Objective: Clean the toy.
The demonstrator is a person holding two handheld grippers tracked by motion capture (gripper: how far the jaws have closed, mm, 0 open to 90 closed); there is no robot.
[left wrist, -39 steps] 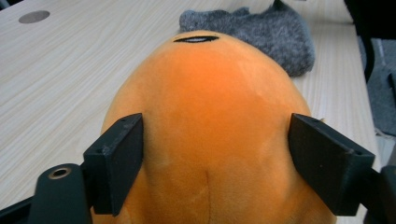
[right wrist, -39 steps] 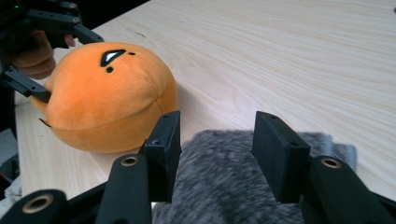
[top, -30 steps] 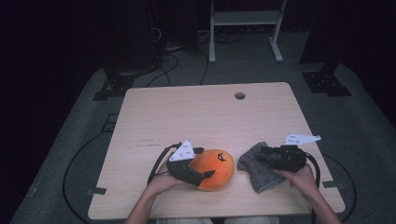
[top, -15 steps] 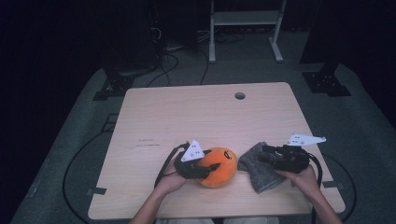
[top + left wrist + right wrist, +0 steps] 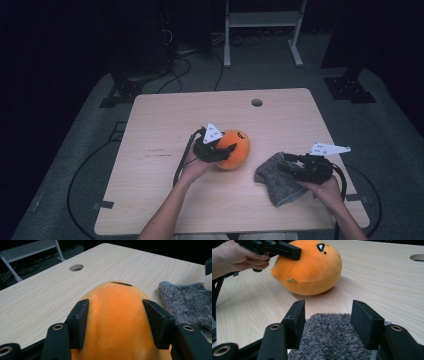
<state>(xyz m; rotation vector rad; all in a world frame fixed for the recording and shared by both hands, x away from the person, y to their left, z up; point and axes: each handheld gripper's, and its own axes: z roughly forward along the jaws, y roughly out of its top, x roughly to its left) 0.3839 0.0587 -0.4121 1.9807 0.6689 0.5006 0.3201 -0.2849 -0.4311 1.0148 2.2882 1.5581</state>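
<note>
Orange plush toy (image 5: 234, 148): sits on the pale wooden table (image 5: 165, 120), a little toward the person's side of the middle; round and soft, with a small black face mark on its upper side, seen in the right gripper view (image 5: 312, 267).
Left gripper (image 5: 220, 150): held in the person's left hand (image 5: 194, 169); its two black jaws clasp the plush toy from both sides, pads pressed into the orange fabric, as the left gripper view shows (image 5: 115, 315). The jaws have just eased apart slightly, yet the toy stays pinched between them.
Grey fuzzy cloth (image 5: 276, 180): lies on the table to the right of the plush toy, near it but apart, toward the front edge; also visible at the right of the left gripper view (image 5: 187, 302).
Right gripper (image 5: 289, 167): held in the person's right hand (image 5: 327, 189), lying low over the cloth. In the right gripper view the jaws stand fairly wide with the cloth bunched between them (image 5: 327, 315); they have just been opening, and the pads do not squeeze the cloth.
Table hole (image 5: 257, 102): a round opening near the far edge, well apart from both things.
Floor beyond: dark, with cables (image 5: 190, 55) and a white frame (image 5: 260, 20).
</note>
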